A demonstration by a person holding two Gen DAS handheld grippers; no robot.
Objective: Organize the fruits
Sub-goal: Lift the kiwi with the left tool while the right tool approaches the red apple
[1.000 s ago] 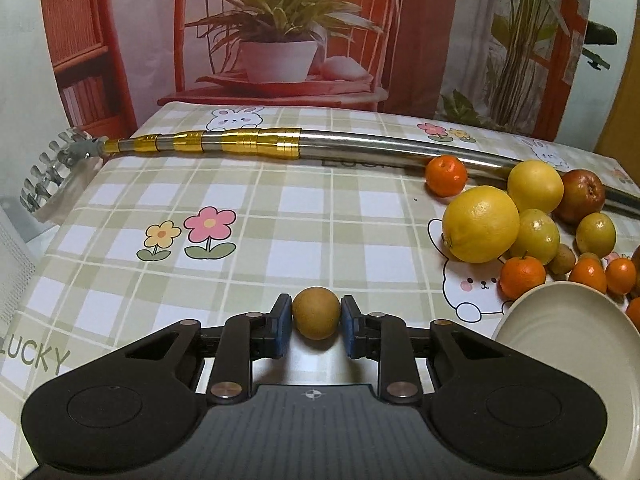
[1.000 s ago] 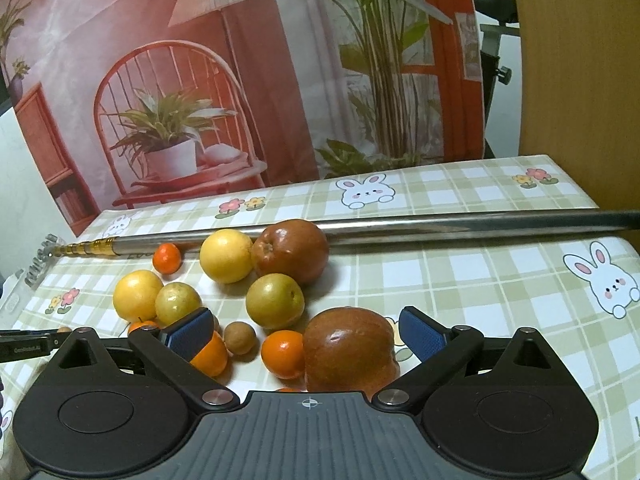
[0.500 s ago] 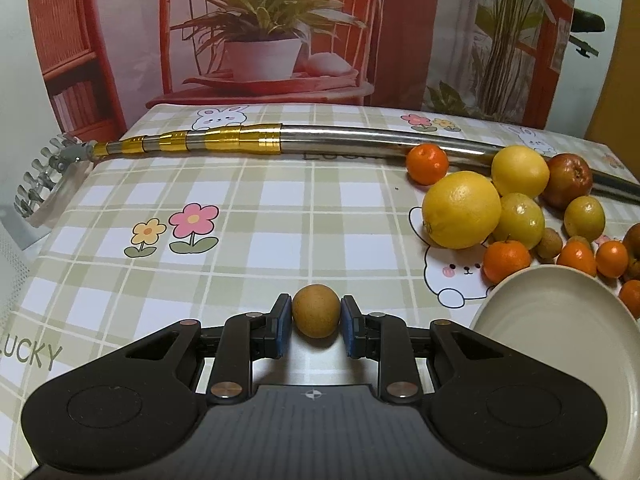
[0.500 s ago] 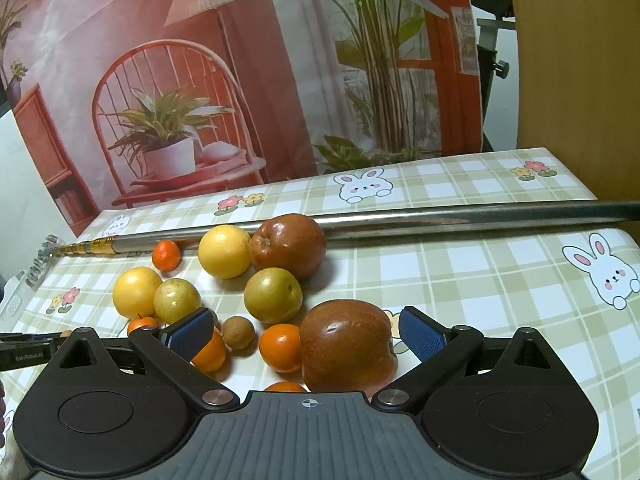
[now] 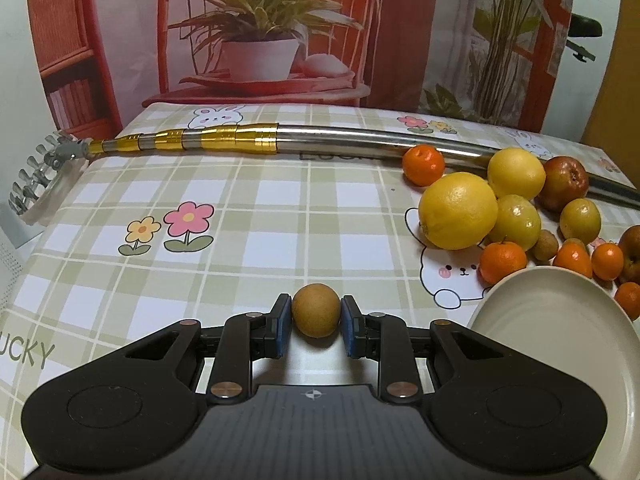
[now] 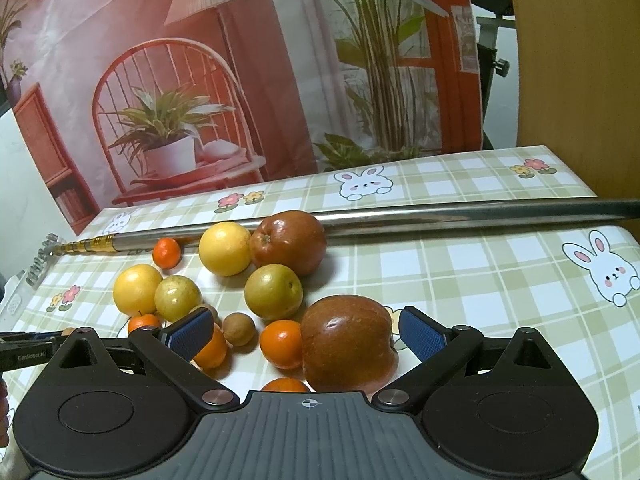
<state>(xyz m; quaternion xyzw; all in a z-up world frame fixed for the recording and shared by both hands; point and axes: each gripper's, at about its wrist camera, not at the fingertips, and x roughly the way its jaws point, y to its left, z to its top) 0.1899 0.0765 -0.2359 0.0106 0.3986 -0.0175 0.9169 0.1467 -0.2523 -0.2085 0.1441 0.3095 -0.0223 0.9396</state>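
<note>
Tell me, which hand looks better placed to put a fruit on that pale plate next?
Left, probably. The left gripper already pinches a small brown fruit, with the plate just beside it. The right gripper stands open, holding nothing.

The plate (image 5: 560, 320) runs off the right edge. The right gripper (image 6: 308, 330) hides a near orange (image 6: 285, 385). The pole (image 6: 480, 212) is cut off far right.
</note>
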